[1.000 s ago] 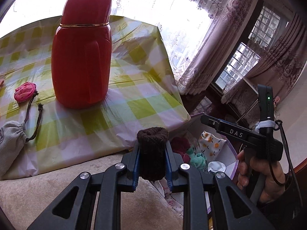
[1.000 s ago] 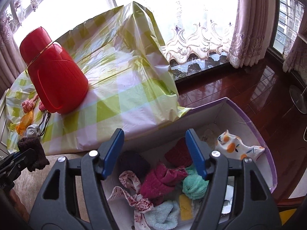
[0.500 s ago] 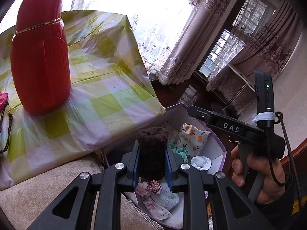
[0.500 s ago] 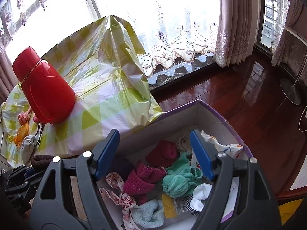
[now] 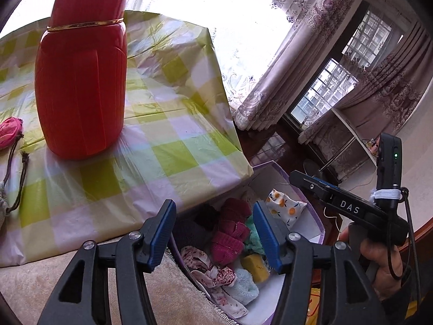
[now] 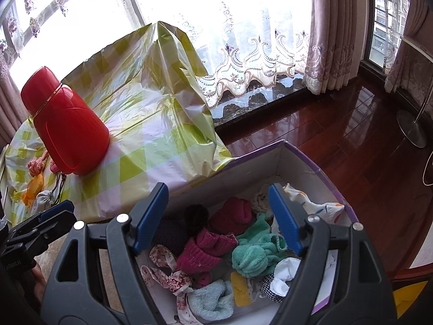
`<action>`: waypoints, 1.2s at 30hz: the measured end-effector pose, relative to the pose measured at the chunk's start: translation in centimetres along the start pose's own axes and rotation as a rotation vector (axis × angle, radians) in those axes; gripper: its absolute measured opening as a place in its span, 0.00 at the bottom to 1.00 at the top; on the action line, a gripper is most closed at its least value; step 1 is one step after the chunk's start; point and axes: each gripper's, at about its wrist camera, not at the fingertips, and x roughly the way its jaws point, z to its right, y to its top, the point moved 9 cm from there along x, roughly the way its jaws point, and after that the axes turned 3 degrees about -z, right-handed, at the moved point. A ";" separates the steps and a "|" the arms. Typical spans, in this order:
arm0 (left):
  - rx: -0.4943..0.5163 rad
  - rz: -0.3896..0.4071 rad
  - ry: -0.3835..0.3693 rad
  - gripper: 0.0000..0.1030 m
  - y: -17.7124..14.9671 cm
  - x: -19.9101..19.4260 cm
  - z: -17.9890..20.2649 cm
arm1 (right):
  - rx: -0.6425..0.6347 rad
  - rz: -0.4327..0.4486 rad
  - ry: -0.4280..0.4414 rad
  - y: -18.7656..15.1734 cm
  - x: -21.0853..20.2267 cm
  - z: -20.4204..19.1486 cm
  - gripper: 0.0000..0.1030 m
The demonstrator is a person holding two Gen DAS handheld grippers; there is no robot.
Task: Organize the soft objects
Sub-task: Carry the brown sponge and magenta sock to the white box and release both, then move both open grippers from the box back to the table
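White "DAS" lettering on right gripper (image 5: 297, 178), lower right.
Left gripper (image 5: 213, 234) jaws just opening, empty above box (image 6: 303, 159); right gripper likewise apart, empty.

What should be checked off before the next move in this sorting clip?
1. Left tongs empty: ok. Their jaws have just been opening and nothing is between them.
2. Right tongs empty: ok. They are open above the box.
3. Room in the box: ok. The soft items inside lie below its rim.
4. Tablecloth free of soft items: not ok. A grey drawstring pouch, an orange item and a pink pouch lie on it.
5. Red flask steady: ok. It stands upright, between the box and those pouches.
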 end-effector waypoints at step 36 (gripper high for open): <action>-0.381 0.227 0.322 0.58 -3.9 -16.0 -23.1 | -0.527 -0.135 0.365 -8.1 1.8 -31.6 0.77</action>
